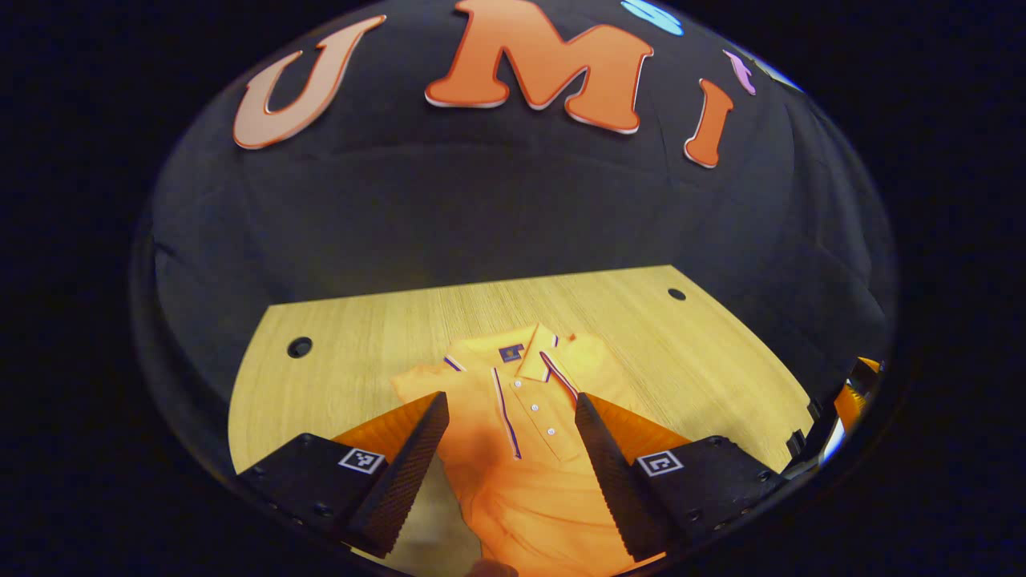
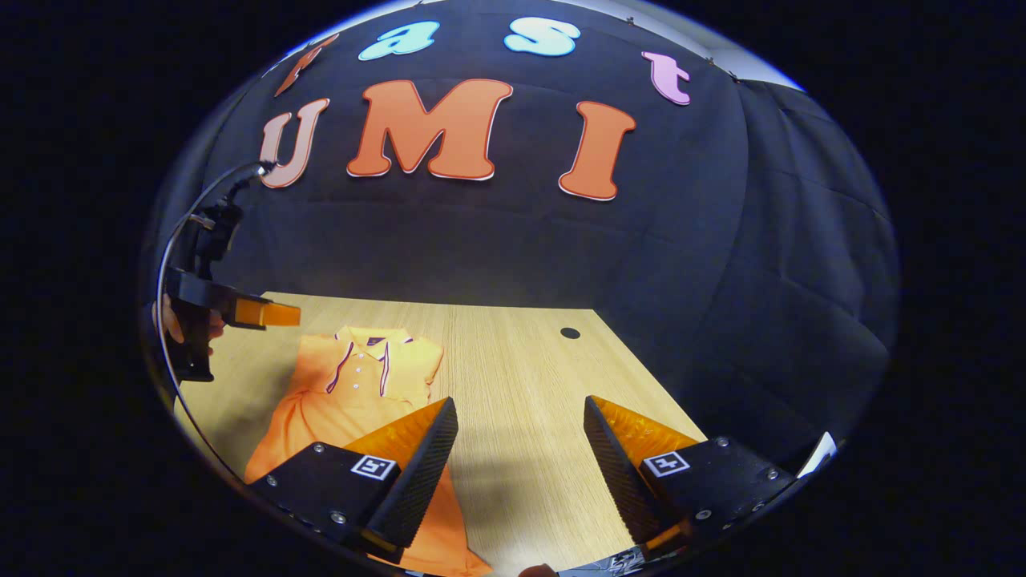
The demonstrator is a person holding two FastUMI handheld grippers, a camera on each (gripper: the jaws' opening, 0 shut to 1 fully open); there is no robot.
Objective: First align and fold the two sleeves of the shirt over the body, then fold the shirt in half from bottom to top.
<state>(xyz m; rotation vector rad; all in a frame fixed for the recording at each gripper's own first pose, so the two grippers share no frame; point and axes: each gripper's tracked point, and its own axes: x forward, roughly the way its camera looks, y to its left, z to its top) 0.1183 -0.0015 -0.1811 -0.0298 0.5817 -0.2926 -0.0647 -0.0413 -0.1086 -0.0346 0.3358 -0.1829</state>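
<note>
In the left gripper view, the left gripper (image 1: pixel 510 405) has its two fingers spread wide at the bottom of the frame, holding nothing. Between and beyond them lies the orange polo shirt (image 1: pixel 521 449), spread on the wooden table (image 1: pixel 385 328). Its collar (image 1: pixel 539 353) points toward the upper middle of the frame, with a striped placket and small white buttons running down from it. One short sleeve (image 1: pixel 421 383) lies out to the left, just above the left finger's tip. The lower body of the shirt runs off the bottom of the frame. At the far right edge part of the other gripper shows, too cut off to read.

In the right gripper view, the right gripper (image 2: pixel 519 409) also has its fingers spread apart, with bare table between them. The shirt sits at lower left, its hem passing under the left finger. Above the shirt, at the left edge, the left gripper hangs in a hand (image 2: pixel 170 322) with a cable arcing up from it.
</note>
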